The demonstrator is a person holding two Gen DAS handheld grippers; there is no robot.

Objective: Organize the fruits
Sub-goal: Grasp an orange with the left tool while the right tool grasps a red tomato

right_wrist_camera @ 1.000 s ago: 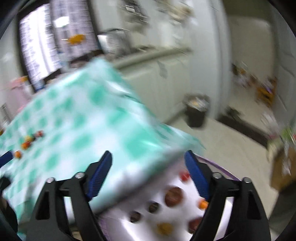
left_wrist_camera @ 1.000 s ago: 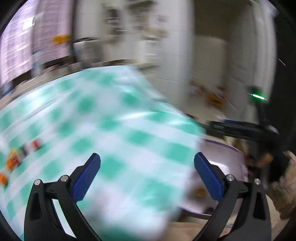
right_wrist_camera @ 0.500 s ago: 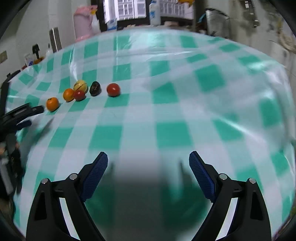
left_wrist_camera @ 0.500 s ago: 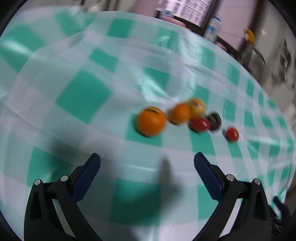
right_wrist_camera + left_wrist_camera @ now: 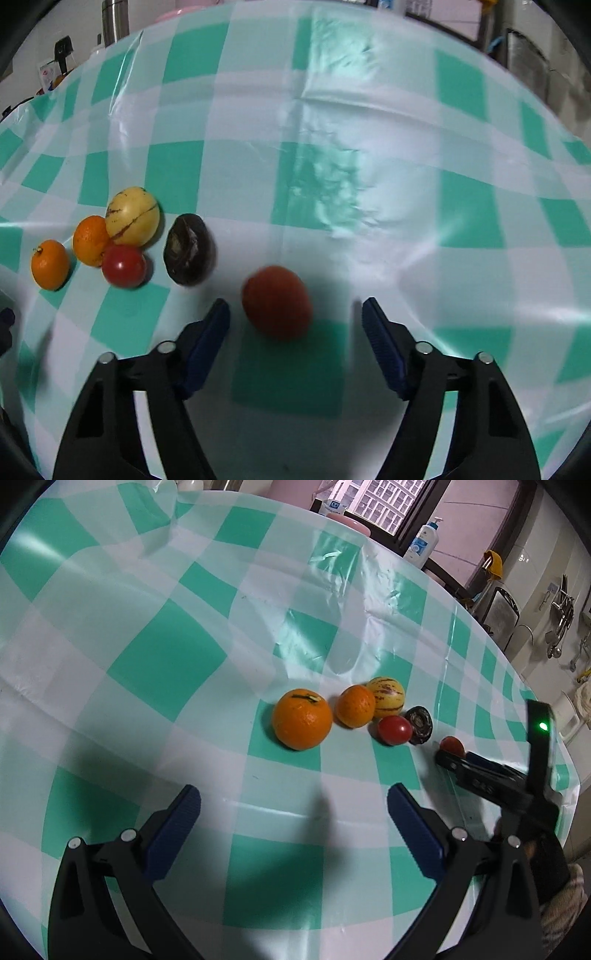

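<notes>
A row of fruit lies on the green-checked tablecloth. It holds a large orange, a smaller orange, a yellow striped fruit, a red tomato and a dark wrinkled fruit. My left gripper is open and empty, a little short of the large orange. A second red tomato sits apart at the row's right end, between the fingers of my right gripper. Its jaws are closing; both pads still stand clear of the tomato. The left wrist view shows that gripper beside the same tomato.
The table's edge drops off just right of the right gripper. A pump bottle stands at the far edge under a window. Kitchen utensils hang beyond. A steel flask stands at the far left.
Both views swung from the table's end and a bowl of fruit to the fruit row. The right gripper then closed in on the end tomato and narrowed its jaws. The left gripper has held still.
</notes>
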